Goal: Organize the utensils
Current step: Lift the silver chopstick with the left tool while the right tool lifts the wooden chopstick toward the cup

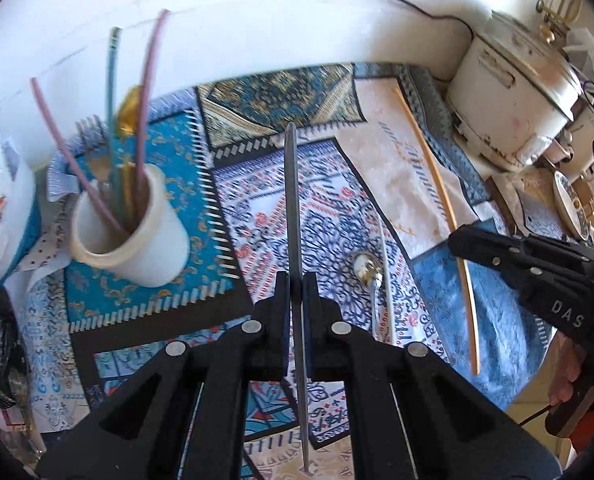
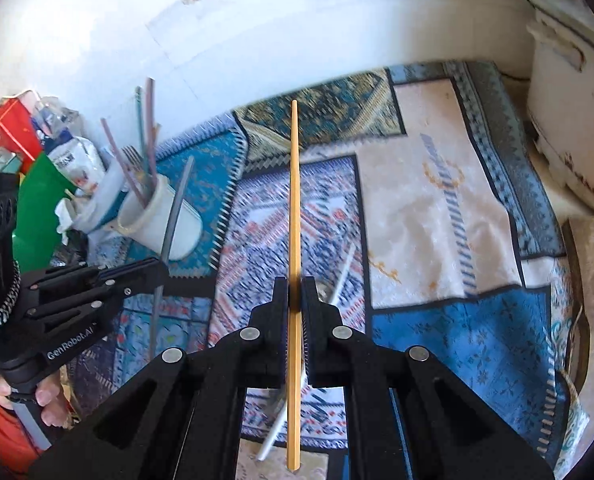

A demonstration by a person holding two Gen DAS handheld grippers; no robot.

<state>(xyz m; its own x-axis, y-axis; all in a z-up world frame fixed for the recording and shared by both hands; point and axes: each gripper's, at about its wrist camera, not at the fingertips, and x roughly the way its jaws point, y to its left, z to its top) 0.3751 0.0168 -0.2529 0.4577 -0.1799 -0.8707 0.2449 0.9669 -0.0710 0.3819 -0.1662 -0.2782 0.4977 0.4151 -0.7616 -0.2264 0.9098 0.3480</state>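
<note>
Both jaws clenched, each on one chopstick. Going L to R: cup [image 1: 133, 236] sits far left on the cloth [image 1: 257, 216], w/ pink and teal sticks, a fork and a gold-ish handle poking out, leaning every which way. Just right of it, left gripper [image 1: 295, 300] pinches a grey stick [image 1: 293, 208] partway along its length, tip pointing away and up, tail running back under the fingers; it's off the cloth, cup a bit left of its line. Next, a spoon [image 1: 367, 270] w/ white handle lies on the cloth between the two grippers, untouched. Then right gripper [image 2: 295, 300] clamps a wood stick [image 2: 294, 208], also held toward the mid-lower part, aimed fwd over the middle of the cloth; cup well to its left. Rice cooker [image 1: 513, 108] at far right, out of the way. Handling, my guess: both sticks light, stiff, thin, prob. smooth, so they can swivel or slide in the pads if bumped on the cup rim. Grip nearer the middle keeps them from pivoting. Cup looks light-ish and already crowded; a hard poke might tip it. Spoon is heavier at the bowl, so take it by the handle.
</note>
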